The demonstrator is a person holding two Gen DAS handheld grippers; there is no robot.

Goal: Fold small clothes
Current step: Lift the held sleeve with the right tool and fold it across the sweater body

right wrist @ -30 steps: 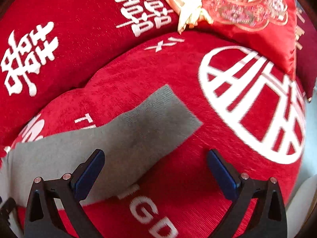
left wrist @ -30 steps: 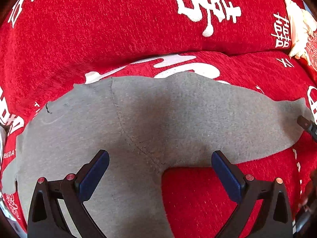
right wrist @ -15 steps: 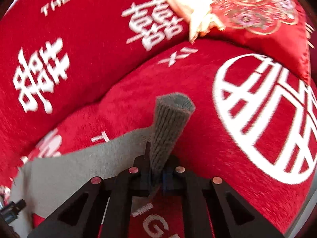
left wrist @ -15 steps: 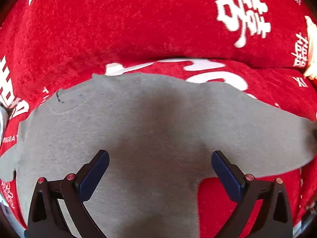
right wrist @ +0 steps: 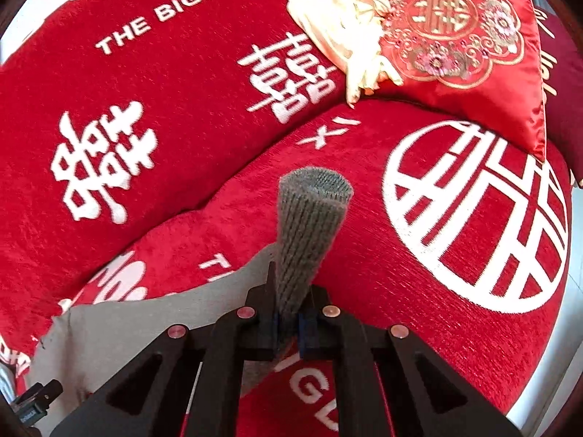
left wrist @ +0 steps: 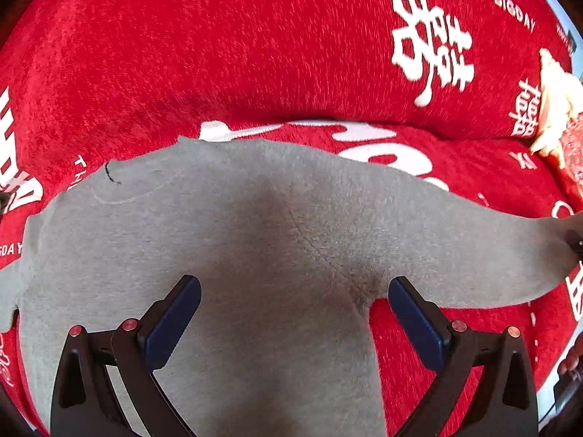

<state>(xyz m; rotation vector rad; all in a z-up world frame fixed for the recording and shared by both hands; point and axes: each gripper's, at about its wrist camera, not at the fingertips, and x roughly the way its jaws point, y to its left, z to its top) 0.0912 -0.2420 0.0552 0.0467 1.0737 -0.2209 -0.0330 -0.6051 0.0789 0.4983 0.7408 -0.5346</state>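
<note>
A small grey sweater (left wrist: 226, 240) lies spread flat on the red sofa seat. My left gripper (left wrist: 294, 313) is open and empty, hovering over the sweater near the armpit seam where the right sleeve (left wrist: 473, 255) branches off. My right gripper (right wrist: 289, 322) is shut on the ribbed cuff (right wrist: 309, 225) of that sleeve, which stands up between the pads, lifted off the seat. The rest of the sweater (right wrist: 127, 331) trails away to the lower left in the right wrist view.
The red sofa cover (left wrist: 218, 54) with white lettering forms the seat and backrest. An embroidered red cushion (right wrist: 466, 36) and a cream cloth (right wrist: 342, 22) sit at the far right end. The left gripper's tip (right wrist: 34, 402) shows at the lower left.
My right gripper closed on the sleeve cuff and has lifted it. My left gripper shifted sideways over the sweater body and stayed open.
</note>
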